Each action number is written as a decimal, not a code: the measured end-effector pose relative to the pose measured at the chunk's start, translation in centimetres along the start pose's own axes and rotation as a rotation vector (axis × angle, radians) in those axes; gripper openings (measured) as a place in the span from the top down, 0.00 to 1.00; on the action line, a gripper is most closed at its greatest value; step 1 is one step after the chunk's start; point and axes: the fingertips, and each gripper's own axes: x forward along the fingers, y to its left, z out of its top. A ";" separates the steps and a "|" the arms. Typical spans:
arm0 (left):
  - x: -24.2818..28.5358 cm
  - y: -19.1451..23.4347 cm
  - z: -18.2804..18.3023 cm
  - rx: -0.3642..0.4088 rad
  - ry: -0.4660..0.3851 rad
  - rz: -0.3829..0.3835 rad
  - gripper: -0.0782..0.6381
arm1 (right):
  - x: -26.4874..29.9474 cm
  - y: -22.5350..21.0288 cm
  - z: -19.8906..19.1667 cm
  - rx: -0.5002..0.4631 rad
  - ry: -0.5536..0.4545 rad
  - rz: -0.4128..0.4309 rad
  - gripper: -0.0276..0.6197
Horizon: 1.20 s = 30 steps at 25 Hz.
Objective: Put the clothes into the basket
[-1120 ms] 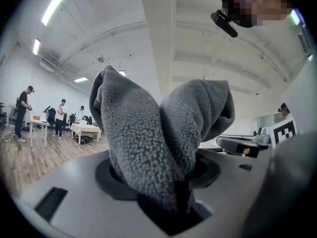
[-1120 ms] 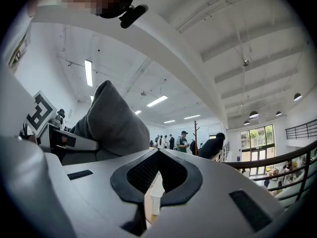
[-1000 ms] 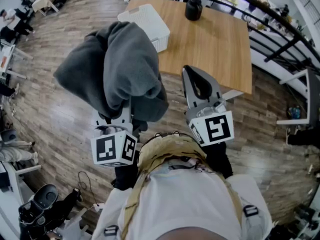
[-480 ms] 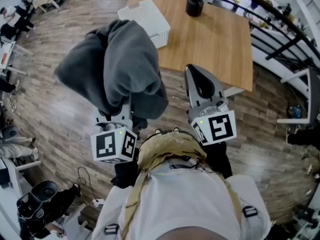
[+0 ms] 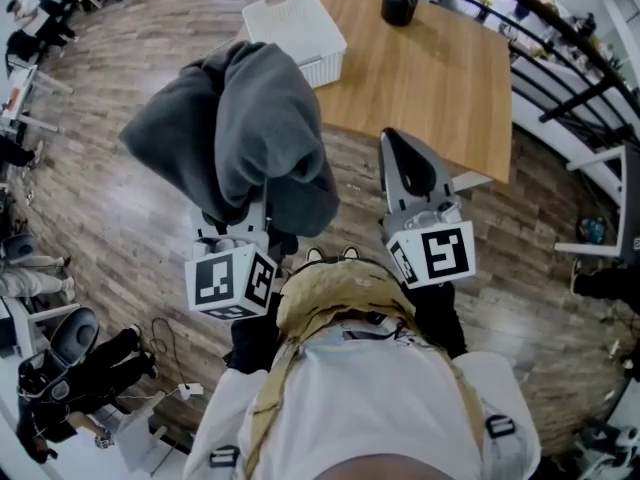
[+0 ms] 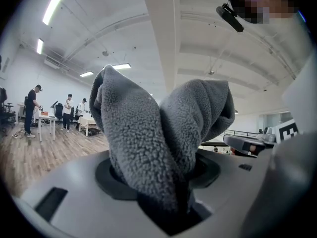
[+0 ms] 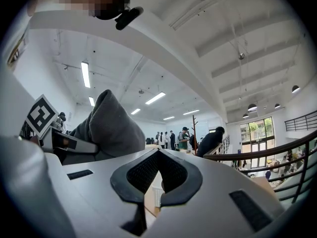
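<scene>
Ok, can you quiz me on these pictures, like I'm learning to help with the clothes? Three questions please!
1. True or false: the grey fleece top already lies inside the white basket.
2. Which one grips the fleece top? A) left gripper B) right gripper C) neither
3. Fill in: the basket stands on the wooden ____.
Key: 1 false, it is held up outside the basket; 2 A; 3 table.
</scene>
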 end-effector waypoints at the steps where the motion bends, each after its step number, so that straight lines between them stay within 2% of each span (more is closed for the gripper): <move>1: -0.1 -0.2 -0.2 -0.002 0.002 0.003 0.55 | -0.1 -0.1 -0.2 0.001 0.006 0.007 0.93; 11: -0.6 -1.3 -1.5 -0.006 0.019 0.049 0.55 | -1.7 -0.8 -1.9 0.027 0.037 0.072 0.93; 19: 0.0 -2.0 -2.8 -0.013 0.050 0.055 0.55 | -1.4 -1.7 -3.1 0.039 0.050 0.090 0.93; 25: 3.7 0.1 -2.9 -0.026 0.067 0.055 0.55 | 2.2 -2.4 -4.3 0.042 0.066 0.079 0.93; 30: 9.3 2.3 -2.3 -0.043 0.060 0.048 0.55 | 6.8 -4.7 -5.3 0.029 0.081 0.049 0.93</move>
